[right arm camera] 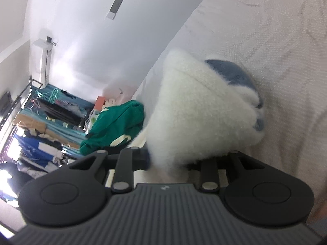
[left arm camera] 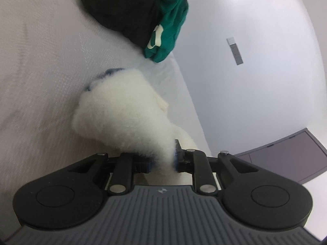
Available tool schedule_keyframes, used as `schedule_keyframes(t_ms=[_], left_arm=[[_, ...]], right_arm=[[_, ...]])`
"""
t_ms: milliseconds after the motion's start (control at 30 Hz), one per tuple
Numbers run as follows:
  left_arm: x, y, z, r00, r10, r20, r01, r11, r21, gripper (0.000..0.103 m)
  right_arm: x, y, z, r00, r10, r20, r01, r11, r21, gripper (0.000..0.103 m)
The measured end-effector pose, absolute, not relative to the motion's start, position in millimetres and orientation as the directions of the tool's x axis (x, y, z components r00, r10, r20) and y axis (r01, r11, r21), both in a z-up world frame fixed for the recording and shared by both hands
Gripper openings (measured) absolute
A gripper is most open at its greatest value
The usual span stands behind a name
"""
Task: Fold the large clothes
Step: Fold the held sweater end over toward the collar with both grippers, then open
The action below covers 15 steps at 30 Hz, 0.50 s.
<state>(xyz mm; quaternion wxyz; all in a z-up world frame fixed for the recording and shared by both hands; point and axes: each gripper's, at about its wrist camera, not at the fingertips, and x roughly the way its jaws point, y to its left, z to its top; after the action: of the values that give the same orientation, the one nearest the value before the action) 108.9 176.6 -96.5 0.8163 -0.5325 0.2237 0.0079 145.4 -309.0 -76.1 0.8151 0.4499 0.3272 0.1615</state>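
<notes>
A fluffy white fleece garment (left arm camera: pixel 122 110) with blue-grey patches hangs above the pale bed cover (left arm camera: pixel 40 61). My left gripper (left arm camera: pixel 163 161) is shut on a bunched edge of it, the fleece pinched between the blue-tipped pads. In the right wrist view the same white fleece garment (right arm camera: pixel 200 106) fills the middle, its blue-grey part at the upper right. My right gripper (right arm camera: pixel 167 161) is shut on another edge; fleece covers the right fingertip. Both views are tilted sideways and slightly blurred.
A black garment (left arm camera: pixel 122 6) and a green one (left arm camera: pixel 169 30) lie heaped at the bed's far edge, the green garment (right arm camera: pixel 116 120) also showing in the right wrist view. A cluttered clothes rack (right arm camera: pixel 40 122) stands by the white wall (left arm camera: pixel 255 61). A dark cabinet (left arm camera: pixel 290 157) stands at lower right.
</notes>
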Motion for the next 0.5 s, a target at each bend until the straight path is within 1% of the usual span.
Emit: schedule_keyframes(t_ms=[233,333,433,500], left_arm=[[44.0,157.6,-85.8,0.891,-0.238,-0.386,-0.253,0.446,-0.859,0.022],[30.5,153.9,-86.5,0.887,-0.244,-0.392,-0.261,0.436,-0.861,0.022],[33.9,153.4,-85.6,0.886,-0.245,-0.394,-0.258,0.447,-0.856,0.023],[45.2,155.9,-86.7,0.877,-0.252,-0.408,-0.276,0.430,-0.860,0.028]], right_arm=[[101.9,-324.5,-67.9,0.714,0.577,-0.398,0.028,0.545,0.838,0.033],[93.9,-327.2,-67.7,0.705,0.577,-0.412,0.033,0.554,0.832,0.034],[98.2,-331.6,-72.9,0.710,0.589,-0.387,0.037,0.517,0.855,0.040],[104.2,-332.9,-75.0,0.716,0.596,-0.364,0.042,0.483,0.875,0.047]])
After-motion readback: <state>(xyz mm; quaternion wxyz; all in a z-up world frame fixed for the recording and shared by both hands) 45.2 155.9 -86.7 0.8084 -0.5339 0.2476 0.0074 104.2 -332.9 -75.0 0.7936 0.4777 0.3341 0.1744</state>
